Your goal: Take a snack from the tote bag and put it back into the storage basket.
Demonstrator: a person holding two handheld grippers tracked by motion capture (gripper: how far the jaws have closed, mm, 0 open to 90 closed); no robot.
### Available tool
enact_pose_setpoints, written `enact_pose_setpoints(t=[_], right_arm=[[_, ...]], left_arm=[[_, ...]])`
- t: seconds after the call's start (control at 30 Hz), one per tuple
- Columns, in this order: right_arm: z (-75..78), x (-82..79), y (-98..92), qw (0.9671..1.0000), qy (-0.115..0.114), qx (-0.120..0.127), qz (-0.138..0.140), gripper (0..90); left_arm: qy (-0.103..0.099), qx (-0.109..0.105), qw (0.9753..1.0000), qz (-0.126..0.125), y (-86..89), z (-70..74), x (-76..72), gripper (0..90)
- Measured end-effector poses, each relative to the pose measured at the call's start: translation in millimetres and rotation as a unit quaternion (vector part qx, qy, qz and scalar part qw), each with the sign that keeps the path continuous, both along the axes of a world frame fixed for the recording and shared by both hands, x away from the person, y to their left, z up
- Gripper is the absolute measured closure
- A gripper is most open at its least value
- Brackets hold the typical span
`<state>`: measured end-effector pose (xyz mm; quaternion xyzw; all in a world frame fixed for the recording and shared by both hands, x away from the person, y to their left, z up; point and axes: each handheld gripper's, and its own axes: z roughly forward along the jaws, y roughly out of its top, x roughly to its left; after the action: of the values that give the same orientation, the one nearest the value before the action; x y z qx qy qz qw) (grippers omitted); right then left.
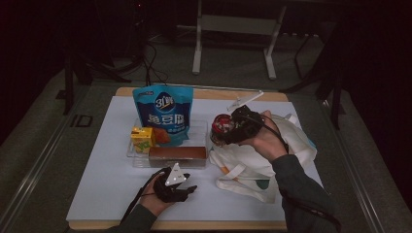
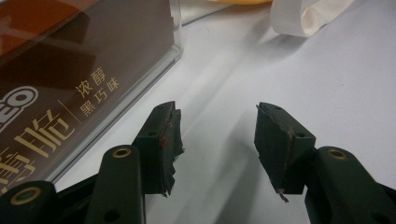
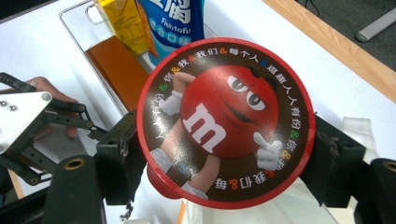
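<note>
Right gripper view: a round red candy tub (image 3: 224,121) with a printed lid is pinched at its rim by the right claw (image 3: 229,154), one jaw at 9 o'clock and the other at 3 o'clock, and is held above the white tote bag (image 1: 262,165) at the tabletop's (image 1: 107,184) 3 o'clock side. It is judged light and stiff but smooth-walled, so the rim is best kept squarely pinched. The left claw (image 2: 217,140) is seen spread and empty beside the brown chocolate box (image 2: 70,93).
</note>
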<state>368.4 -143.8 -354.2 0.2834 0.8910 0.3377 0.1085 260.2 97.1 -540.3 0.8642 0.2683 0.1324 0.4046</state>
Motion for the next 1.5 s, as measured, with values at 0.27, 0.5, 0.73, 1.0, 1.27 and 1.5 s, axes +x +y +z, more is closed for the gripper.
enact_pose_setpoints(t=[0.27,0.5,0.73,1.0,1.27,1.5], right_arm=[[4.0,3.4,5.4,1.0,-0.004,0.002,0.0,25.4],[4.9,7.0,10.2,1.0,-0.004,0.007,-0.001,25.5],[4.4,10.8,16.8,1.0,-0.003,0.008,0.001,25.5],[3.1,13.3,23.8,1.0,-0.005,0.007,0.002,25.5],[-0.8,16.6,30.9,1.0,-0.001,0.005,0.005,25.5],[-4.4,19.6,39.4,0.9999,0.001,0.005,0.009,25.5]], left_arm=[[0.0,-0.001,1.0,0.0,0.1,0.0,0.0,49.1],[0.0,-0.001,1.0,0.0,0.1,0.0,0.0,49.1],[0.0,-0.001,1.0,0.0,0.1,-0.1,0.0,49.1],[0.0,-0.002,1.0,0.0,0.1,-0.1,-0.1,49.1],[0.001,-0.002,1.0,0.0,0.1,0.0,0.0,49.1],[0.0,-0.002,1.0,-0.001,0.2,0.0,-0.1,49.1]])
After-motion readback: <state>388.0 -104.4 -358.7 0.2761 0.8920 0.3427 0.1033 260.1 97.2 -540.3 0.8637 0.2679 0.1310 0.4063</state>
